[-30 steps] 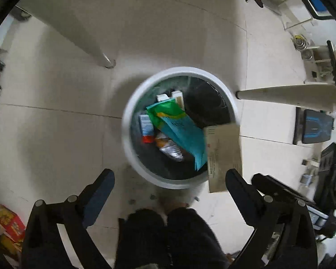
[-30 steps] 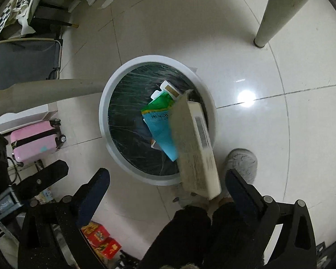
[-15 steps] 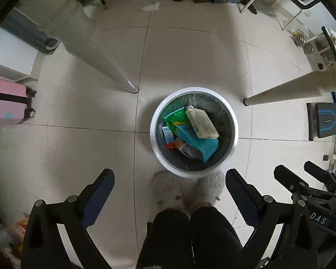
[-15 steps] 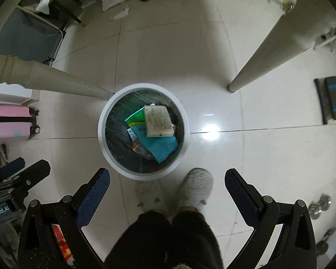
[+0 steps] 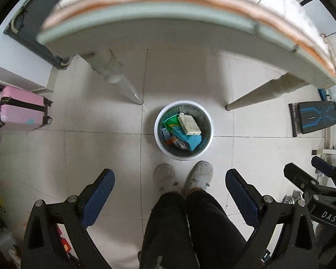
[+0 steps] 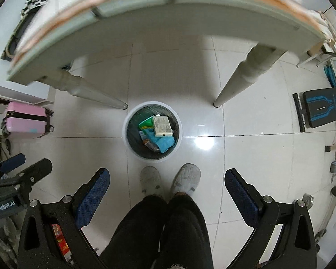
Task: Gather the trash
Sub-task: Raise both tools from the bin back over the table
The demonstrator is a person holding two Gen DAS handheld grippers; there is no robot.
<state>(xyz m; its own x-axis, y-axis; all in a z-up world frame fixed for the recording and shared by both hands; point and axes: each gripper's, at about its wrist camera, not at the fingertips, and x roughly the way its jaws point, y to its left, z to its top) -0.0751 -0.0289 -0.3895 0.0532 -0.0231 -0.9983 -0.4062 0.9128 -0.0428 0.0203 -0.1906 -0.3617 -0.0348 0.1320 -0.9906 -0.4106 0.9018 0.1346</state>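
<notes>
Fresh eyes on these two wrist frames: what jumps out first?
The white trash bin sits dead centre on the tiled floor, between two table legs, with a beige box lying on top of green and teal packaging. Just below it are the person's grey slippers, toes pointing at the bin. Both the left gripper and the right gripper are wide open and hold nothing, and a pink suitcase stands at far left.

The left gripper [image 5: 169, 179] is hanging high above the tiled floor [image 5: 89, 148], its blue-padded fingers [image 5: 98, 192] spread wide and empty. Below, a white bin [image 5: 183, 129] is sitting between two legs of the surface [image 5: 168, 24], holding a beige box [image 5: 189, 124] atop teal packaging [image 5: 191, 140]. Grey slippers [image 5: 183, 177] are standing just beside the bin.
</notes>
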